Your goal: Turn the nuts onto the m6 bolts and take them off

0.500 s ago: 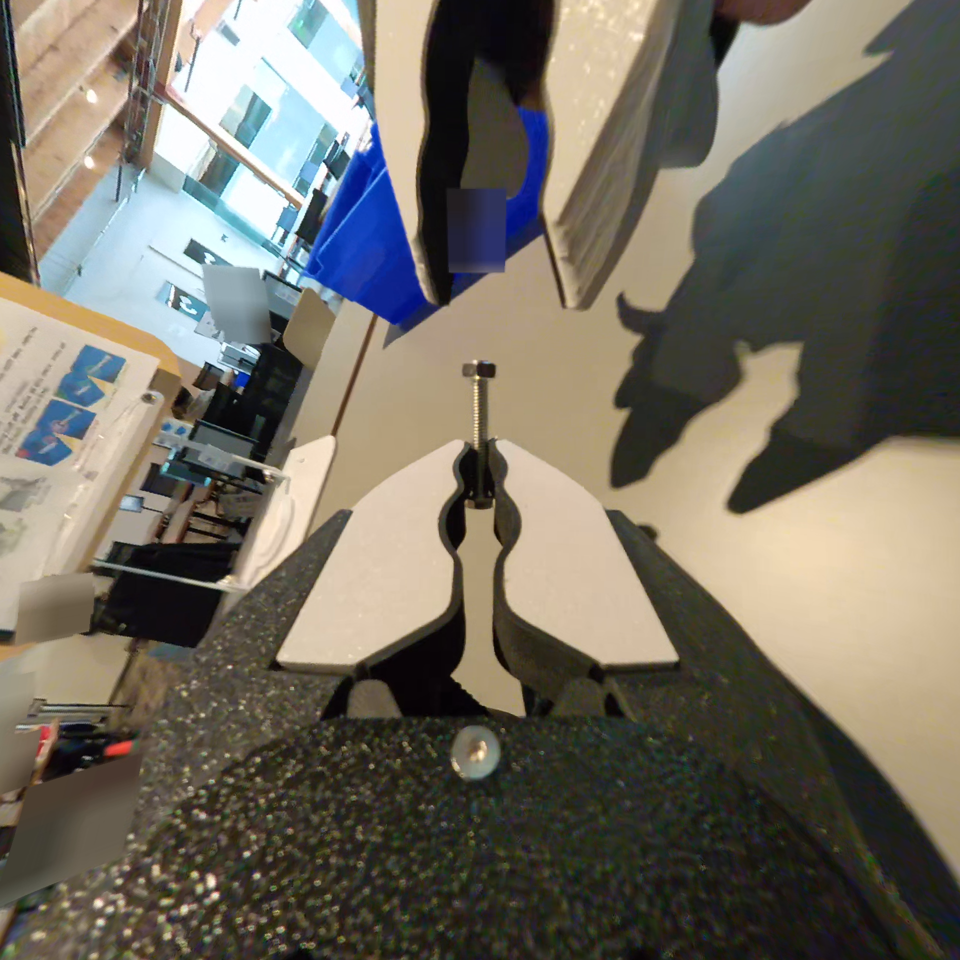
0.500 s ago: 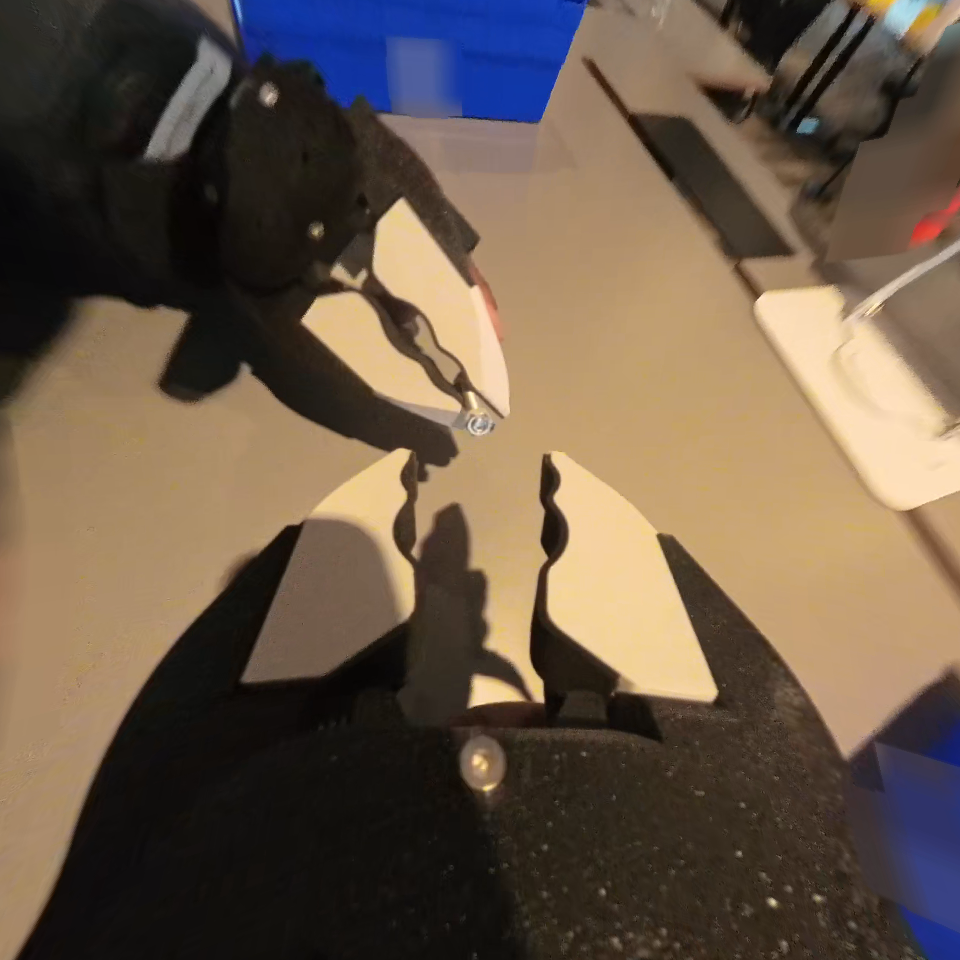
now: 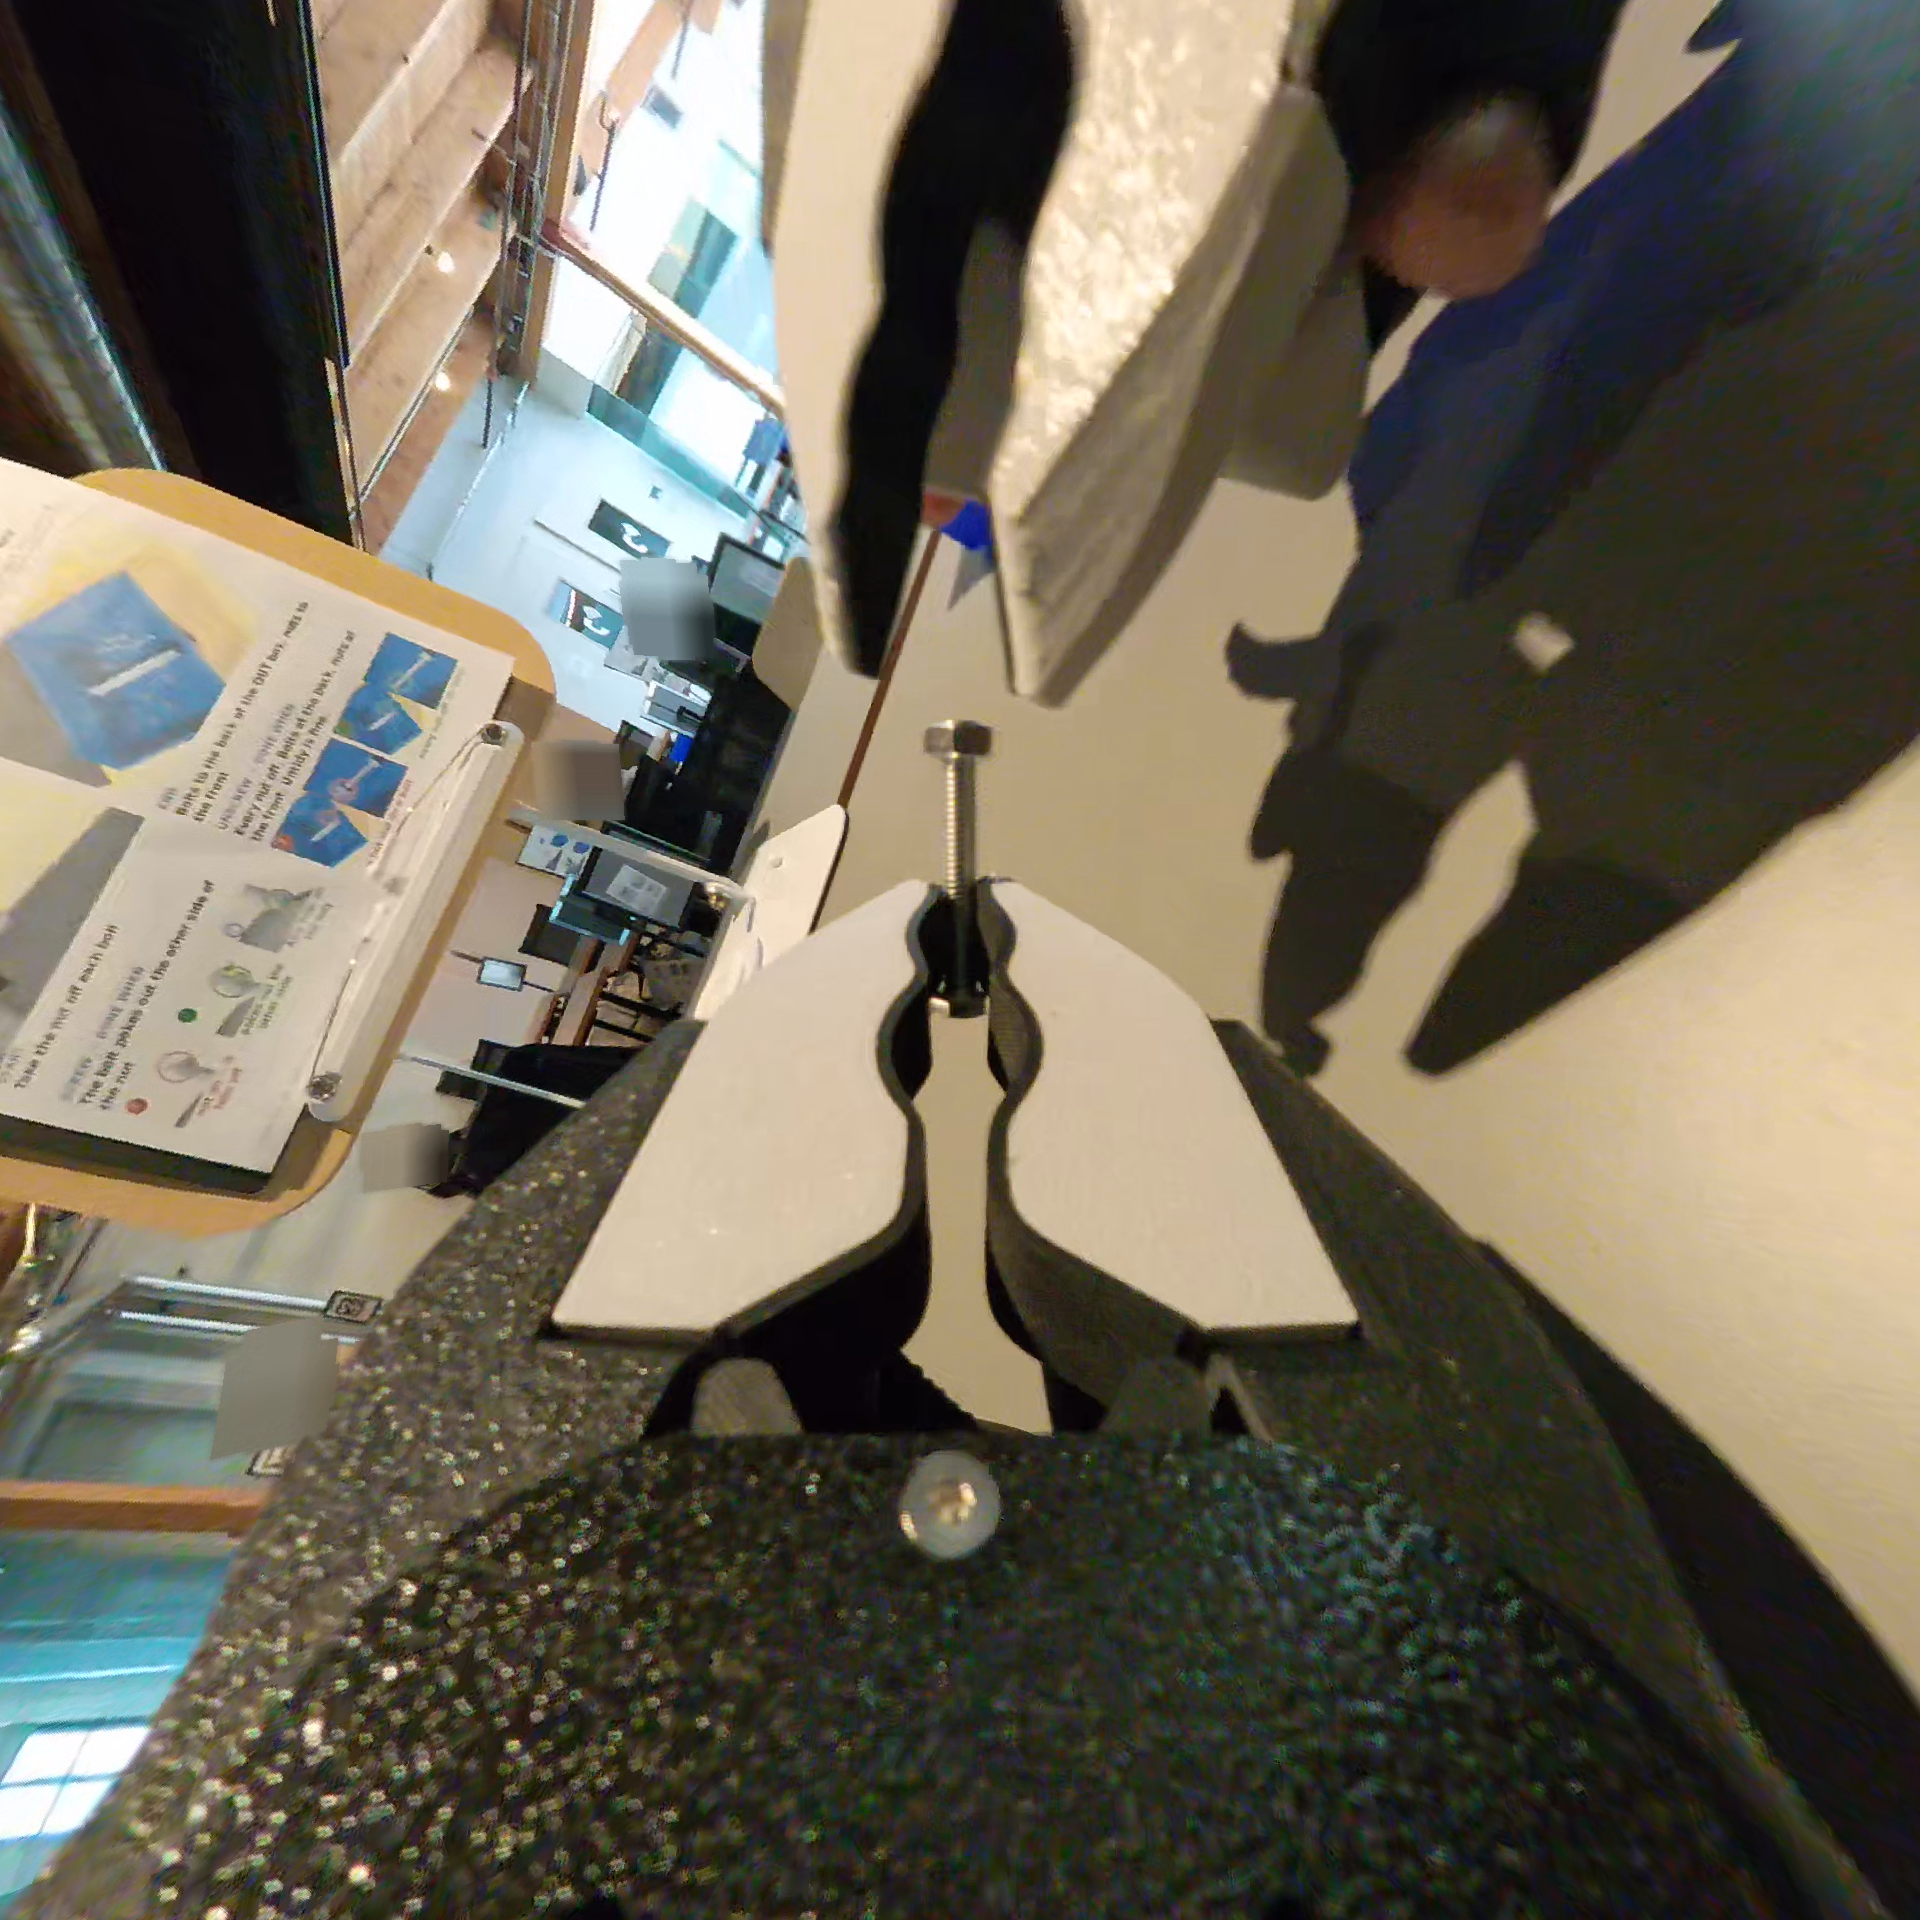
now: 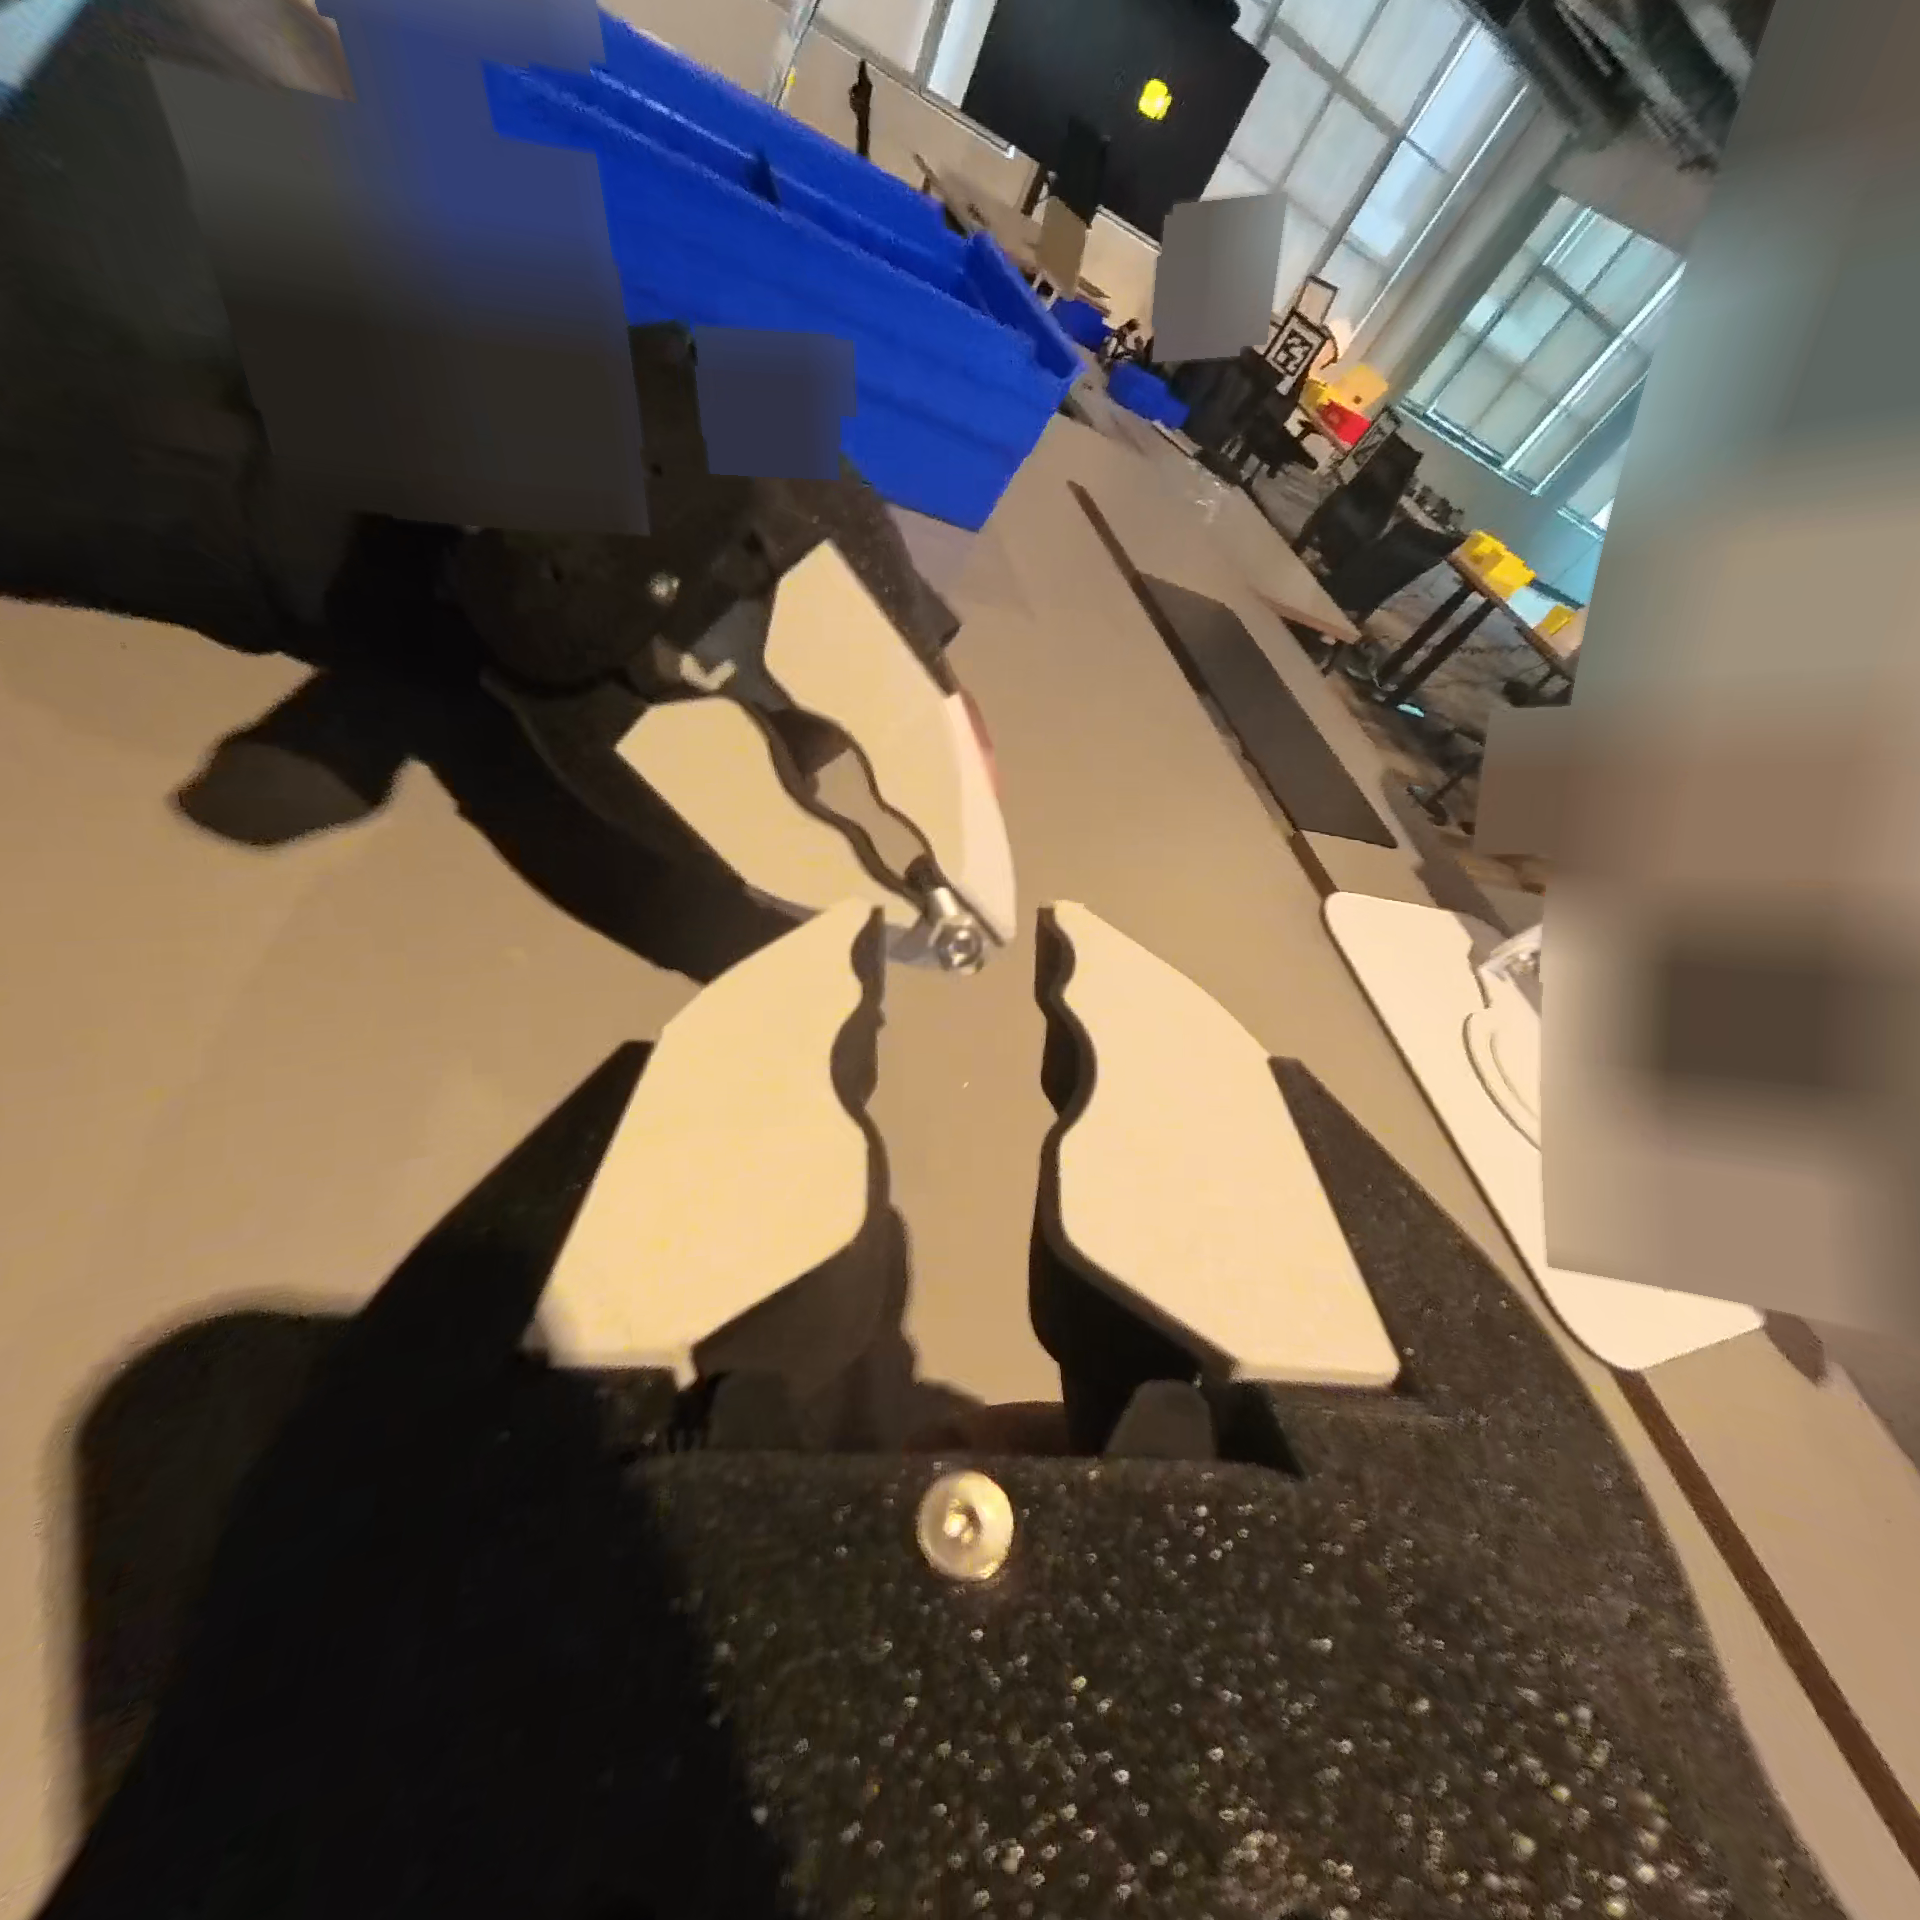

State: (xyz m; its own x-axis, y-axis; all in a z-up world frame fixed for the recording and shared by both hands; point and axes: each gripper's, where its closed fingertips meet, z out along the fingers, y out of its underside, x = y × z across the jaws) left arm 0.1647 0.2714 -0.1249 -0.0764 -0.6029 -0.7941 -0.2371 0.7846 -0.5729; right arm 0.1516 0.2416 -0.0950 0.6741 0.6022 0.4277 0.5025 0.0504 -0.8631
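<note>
**Bolt held out, open fingers lined up on its end**

The left gripper [image 3: 961, 914] is clamped on the bolt [image 3: 958, 821], whose long axis runs straight out from its fingertips to a hex end [image 3: 957, 740]. The right gripper [image 4: 956, 920] faces that end nearly head-on above the table [image 4: 260, 1039], its fingers parted and empty; the hex end [image 4: 956, 945] sits just inside the gap, toward the left finger
</note>
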